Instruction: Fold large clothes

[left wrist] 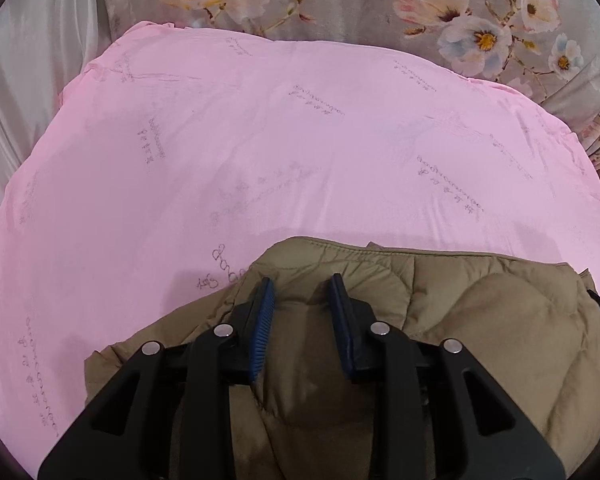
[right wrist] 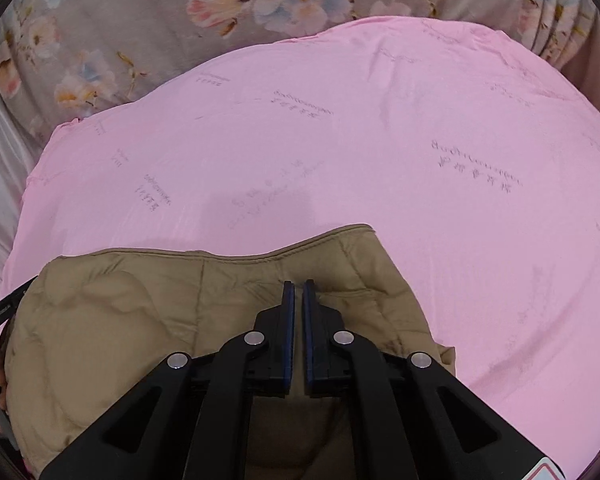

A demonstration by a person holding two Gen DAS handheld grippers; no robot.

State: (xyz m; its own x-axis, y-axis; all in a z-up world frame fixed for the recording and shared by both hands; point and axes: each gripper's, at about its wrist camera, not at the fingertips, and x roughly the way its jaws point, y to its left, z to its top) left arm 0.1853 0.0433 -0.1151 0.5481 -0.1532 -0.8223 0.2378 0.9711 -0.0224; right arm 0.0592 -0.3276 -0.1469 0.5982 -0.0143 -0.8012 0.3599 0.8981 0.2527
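Note:
A tan quilted jacket (left wrist: 480,320) lies bunched on a pink sheet (left wrist: 260,152) at the near edge; it also shows in the right wrist view (right wrist: 140,300). My left gripper (left wrist: 300,286) is open above the jacket's left part, its blue pads apart with tan fabric between and below them. My right gripper (right wrist: 299,286) is over the jacket's right part, its pads nearly closed with only a thin gap; I cannot tell whether fabric is pinched between them. The pink sheet also shows in the right wrist view (right wrist: 420,160).
A grey floral bedspread (left wrist: 380,12) lies beyond the pink sheet, also in the right wrist view (right wrist: 120,40). Pale satin fabric (left wrist: 32,60) hangs at the left. The other gripper's black body (right wrist: 4,312) shows at the left edge of the right wrist view.

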